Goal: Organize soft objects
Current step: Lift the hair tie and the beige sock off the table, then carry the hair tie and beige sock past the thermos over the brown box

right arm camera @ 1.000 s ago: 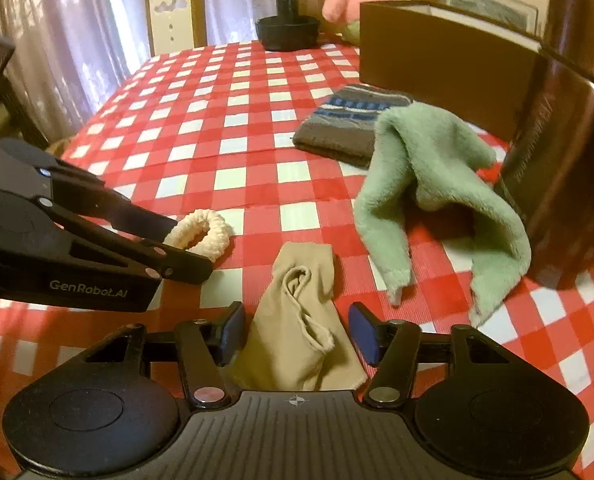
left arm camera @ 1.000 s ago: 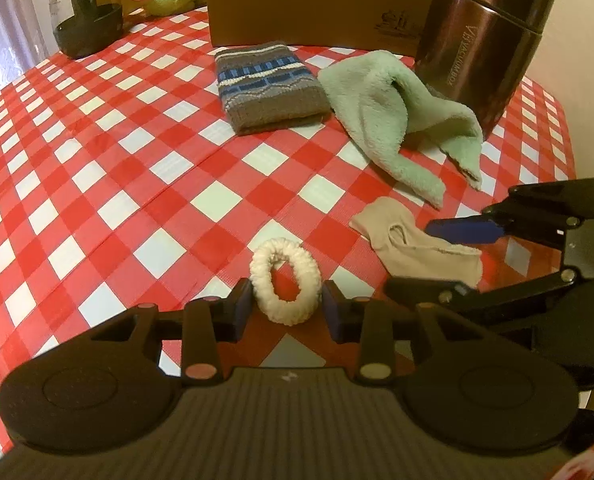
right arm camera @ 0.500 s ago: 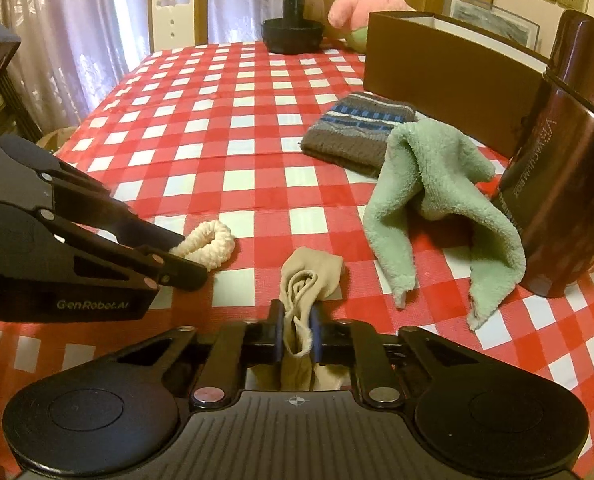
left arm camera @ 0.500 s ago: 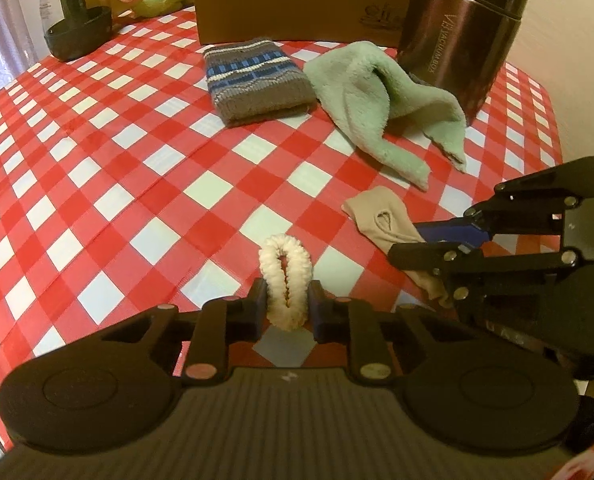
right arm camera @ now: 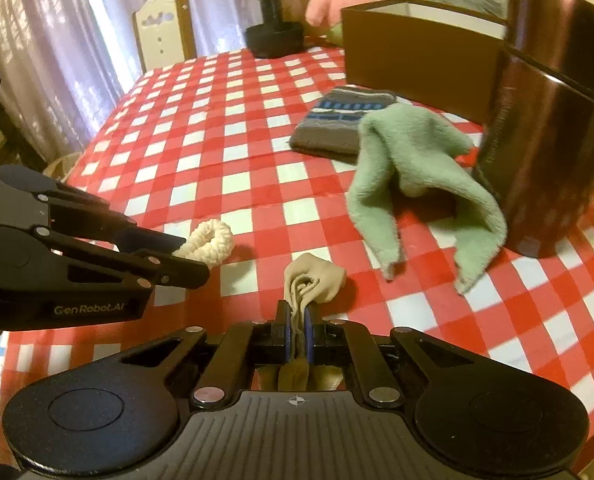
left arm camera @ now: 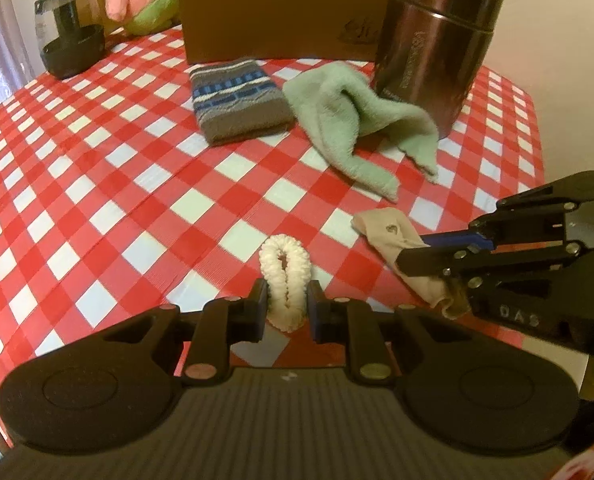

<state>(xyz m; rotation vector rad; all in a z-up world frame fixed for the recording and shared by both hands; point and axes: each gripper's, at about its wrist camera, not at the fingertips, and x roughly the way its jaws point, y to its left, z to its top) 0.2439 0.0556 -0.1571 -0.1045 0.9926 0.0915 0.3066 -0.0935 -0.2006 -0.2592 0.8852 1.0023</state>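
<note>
A red-and-white checked tablecloth [left arm camera: 97, 184] carries a cream scrunchie [left arm camera: 284, 276], beige stocking [right arm camera: 313, 280], mint-green towel [left arm camera: 349, 120], grey blue-striped knit [left arm camera: 237, 100], brown box [left arm camera: 281, 20].

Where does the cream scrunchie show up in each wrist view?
Left wrist: cream scrunchie bottom centre, squeezed by the left gripper.
Right wrist: cream scrunchie left of centre, at the left gripper's tip.
Shared landmark: green towel.
</note>
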